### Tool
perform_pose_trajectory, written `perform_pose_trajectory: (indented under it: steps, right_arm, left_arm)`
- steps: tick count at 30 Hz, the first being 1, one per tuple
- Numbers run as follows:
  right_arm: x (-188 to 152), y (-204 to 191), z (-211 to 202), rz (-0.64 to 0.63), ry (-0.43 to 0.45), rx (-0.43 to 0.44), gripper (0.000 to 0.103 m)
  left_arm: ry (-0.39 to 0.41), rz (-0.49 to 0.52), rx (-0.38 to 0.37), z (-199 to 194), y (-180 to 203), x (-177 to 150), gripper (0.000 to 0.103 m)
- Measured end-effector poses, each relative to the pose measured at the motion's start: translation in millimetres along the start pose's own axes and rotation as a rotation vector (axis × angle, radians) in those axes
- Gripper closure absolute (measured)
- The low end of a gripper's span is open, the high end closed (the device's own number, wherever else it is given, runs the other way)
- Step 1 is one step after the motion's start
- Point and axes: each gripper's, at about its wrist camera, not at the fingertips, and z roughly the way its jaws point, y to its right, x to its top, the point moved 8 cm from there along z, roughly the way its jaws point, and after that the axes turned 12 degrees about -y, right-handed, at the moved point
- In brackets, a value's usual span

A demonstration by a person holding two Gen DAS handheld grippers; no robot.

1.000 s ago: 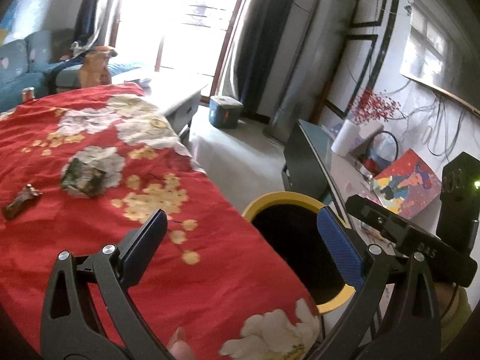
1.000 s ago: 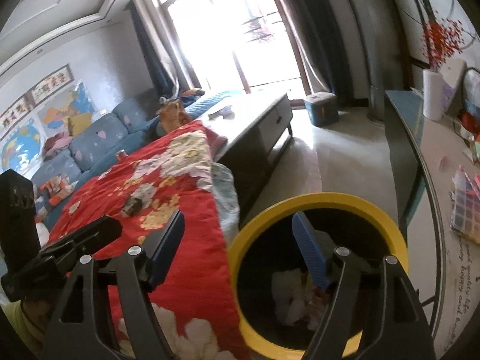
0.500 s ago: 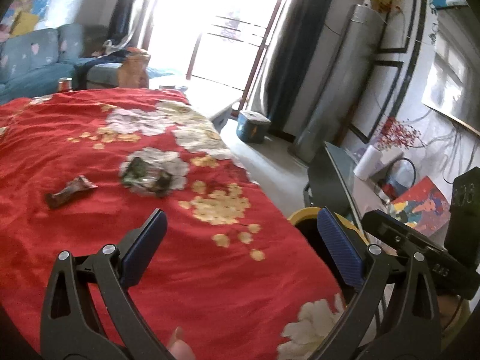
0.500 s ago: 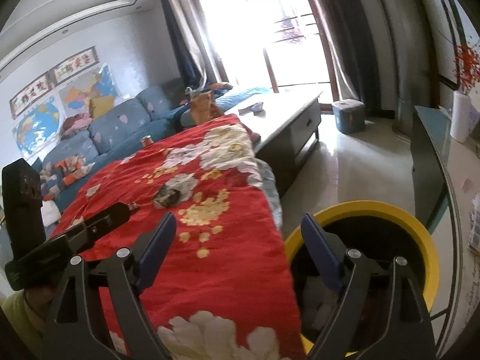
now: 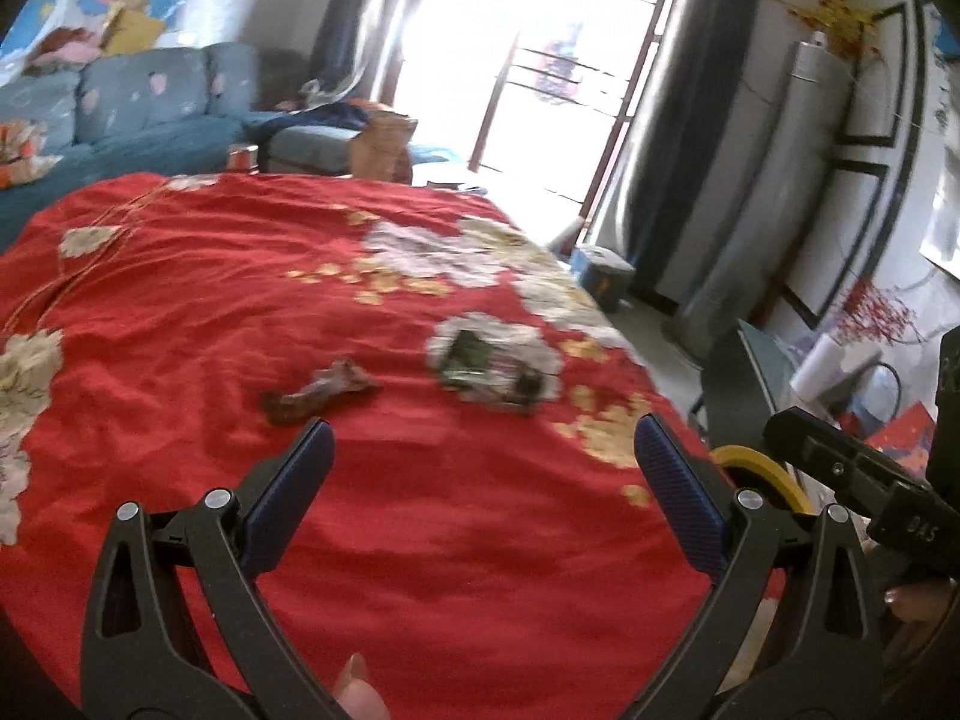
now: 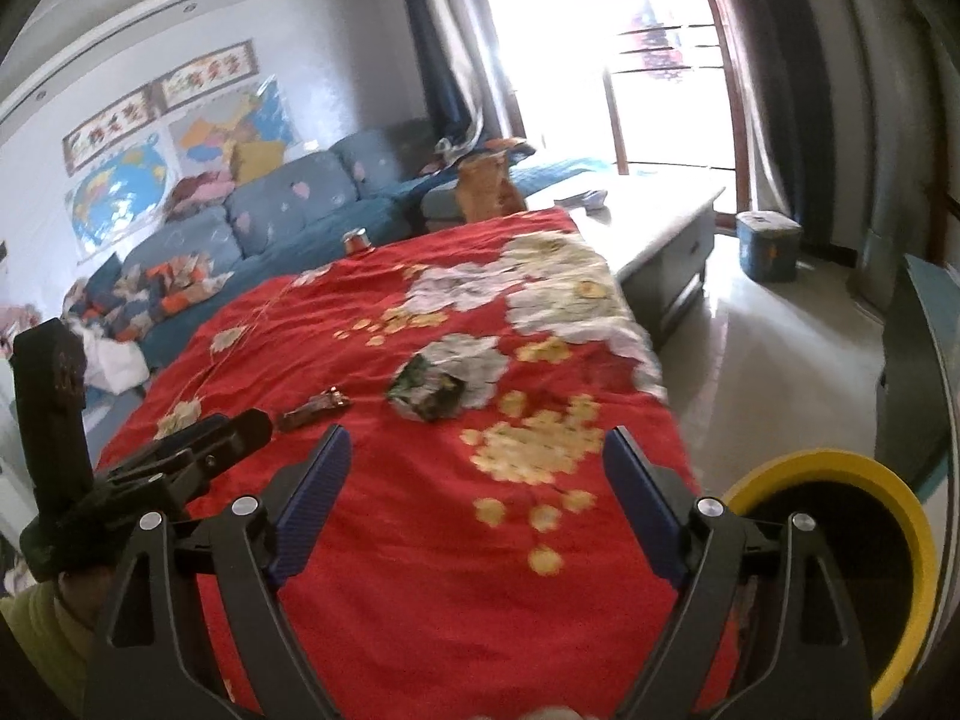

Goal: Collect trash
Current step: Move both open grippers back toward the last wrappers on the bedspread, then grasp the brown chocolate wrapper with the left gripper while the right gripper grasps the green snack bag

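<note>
Two bits of trash lie on the red flowered cloth (image 5: 180,312): a brown crumpled wrapper (image 5: 318,393) and a dark green crumpled wrapper (image 5: 480,360). In the right wrist view the brown wrapper (image 6: 312,405) sits left of the green wrapper (image 6: 429,390). My left gripper (image 5: 477,438) hangs open over the cloth, short of both pieces, nothing between its fingers. My right gripper (image 6: 477,450) is open and empty too, just short of the green wrapper. A yellow-rimmed bin (image 6: 840,480) stands off the cloth's right edge; its rim (image 5: 756,468) peeks out behind my left gripper's right finger.
A blue sofa (image 6: 288,210) with piled clothes runs along the far side. A metal can (image 6: 357,240) and a brown paper bag (image 6: 486,189) stand at the cloth's far end. A low grey table (image 6: 660,222) and a blue box (image 6: 768,240) lie toward the bright window.
Both grippers have swung left from the bin toward the cloth; the bin slid to the right edge of both views. The right jaws have spread wider. The wrappers are now nearer centre.
</note>
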Motion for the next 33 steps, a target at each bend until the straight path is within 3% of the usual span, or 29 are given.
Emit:
perform_pose_trajectory:
  steps: [9,14,25,27,29,31,33]
  right_arm:
    - [26.6,-30.6,71.3,-0.041,-0.097,0.026,0.02]
    - [33.2,-27.0,117.8,-0.018,-0.168,-0.003,0.029]
    - [30.7,-5.5,174.8,0.131,-0.26,0.024,0.046]
    - [31.8,-6.1,176.9,0.13,-0.252,0.031,0.052]
    - [30.7,-10.8,178.2,0.115,-0.257,0.057,0.071]
    - [29.2,-17.3,179.1,0.101,-0.265,0.082,0.076]
    - [27.7,-22.2,175.5,0.085,-0.256,0.088,0.086]
  left_arm:
    - [-0.042,-0.073,0.059,12.7,-60.6,7.9,0.011]
    - [-0.063,-0.105,0.07,25.7,-84.1,14.4,0.011]
    - [-0.128,-0.191,0.007,60.7,-105.8,13.1,0.036]
    - [-0.14,-0.196,-0.006,66.4,-104.7,12.4,0.042]
    - [-0.161,-0.196,-0.009,72.8,-103.6,11.0,0.047]
    - [-0.18,-0.195,0.0,78.2,-102.8,8.6,0.053]
    - [-0.183,-0.19,-0.005,79.7,-100.8,8.6,0.066]
